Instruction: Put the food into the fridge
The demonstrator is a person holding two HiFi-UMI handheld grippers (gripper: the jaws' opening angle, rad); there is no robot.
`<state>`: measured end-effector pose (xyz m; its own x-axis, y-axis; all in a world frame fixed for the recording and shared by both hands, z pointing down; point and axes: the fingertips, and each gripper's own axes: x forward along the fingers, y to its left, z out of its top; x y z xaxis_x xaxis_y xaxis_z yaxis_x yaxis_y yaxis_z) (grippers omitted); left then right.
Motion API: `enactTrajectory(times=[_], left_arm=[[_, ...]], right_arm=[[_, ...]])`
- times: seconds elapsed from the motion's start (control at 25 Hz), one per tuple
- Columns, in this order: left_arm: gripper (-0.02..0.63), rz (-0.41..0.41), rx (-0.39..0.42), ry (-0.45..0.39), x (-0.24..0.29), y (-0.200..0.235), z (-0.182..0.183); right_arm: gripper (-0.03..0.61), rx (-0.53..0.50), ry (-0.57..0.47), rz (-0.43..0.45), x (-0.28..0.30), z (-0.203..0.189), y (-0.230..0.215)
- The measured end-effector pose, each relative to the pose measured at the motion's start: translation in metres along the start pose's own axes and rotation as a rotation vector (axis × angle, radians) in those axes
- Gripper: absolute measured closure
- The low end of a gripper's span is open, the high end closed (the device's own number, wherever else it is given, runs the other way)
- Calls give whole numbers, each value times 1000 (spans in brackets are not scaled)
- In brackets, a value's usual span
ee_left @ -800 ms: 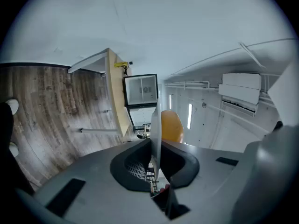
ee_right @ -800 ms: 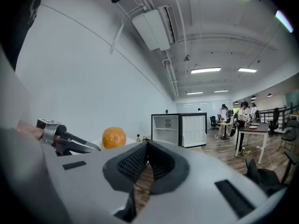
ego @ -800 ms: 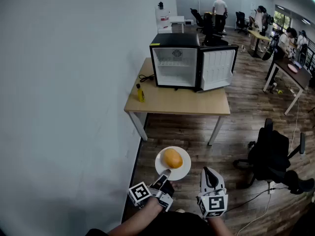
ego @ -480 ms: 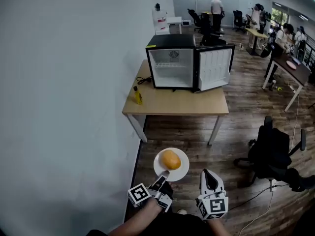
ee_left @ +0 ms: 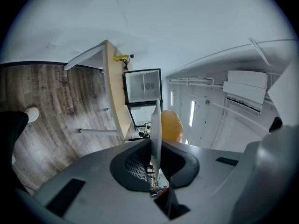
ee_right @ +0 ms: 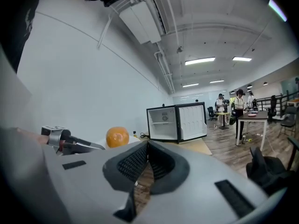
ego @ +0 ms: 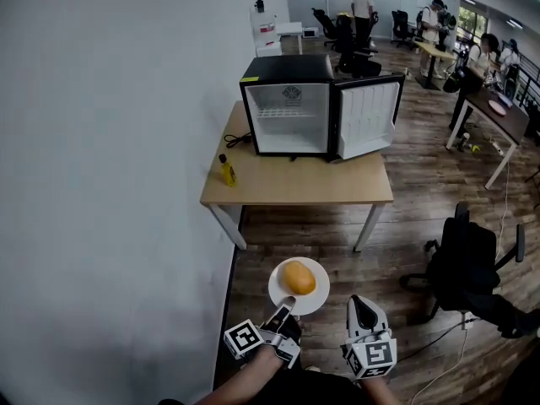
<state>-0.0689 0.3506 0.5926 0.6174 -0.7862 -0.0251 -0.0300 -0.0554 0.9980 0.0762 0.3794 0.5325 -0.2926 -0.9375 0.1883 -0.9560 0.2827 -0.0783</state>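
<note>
An orange round food (ego: pixel 297 278) lies on a white plate (ego: pixel 319 296). My left gripper (ego: pixel 284 305) is shut on the plate's near rim and holds it level above the floor. In the left gripper view the plate (ee_left: pixel 156 134) shows edge-on between the jaws, the orange food (ee_left: pixel 171 126) beyond it. My right gripper (ego: pixel 362 307) hangs beside it, shut and empty; its own view shows the jaws closed with the orange food (ee_right: pixel 117 136) to the left. The black mini fridge (ego: pixel 288 113) stands on the wooden table (ego: pixel 295 182) ahead, its door (ego: pixel 366 116) swung open to the right.
A yellow bottle (ego: pixel 227 172) and a cable lie on the table's left side by the white wall. A black office chair (ego: pixel 469 266) stands to the right on the wood floor. Several people and desks are at the far end of the room.
The view has shifted: table and fridge now appear a little larger and lower in the frame. Plate and both grippers keep their places relative to each other.
</note>
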Motion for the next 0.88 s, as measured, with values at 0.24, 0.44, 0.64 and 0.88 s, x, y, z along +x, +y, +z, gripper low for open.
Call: enactTrajectory(times=[0.24,0.44,0.64,0.88], left_arm=[[586,-29,-5,5,60,3,44],[586,-25,-15,43,110,3,76],[585,38,-45,91,146,13,102],[586,55,-34,123,183,17,143]], right_arm=[[518,-27,31,-12,67,13,-26],[518,-31,48,-30,121,28,-44],[518,-37,47,-47,172,41,-48],[518,-49,24,-102,225,61,-57]])
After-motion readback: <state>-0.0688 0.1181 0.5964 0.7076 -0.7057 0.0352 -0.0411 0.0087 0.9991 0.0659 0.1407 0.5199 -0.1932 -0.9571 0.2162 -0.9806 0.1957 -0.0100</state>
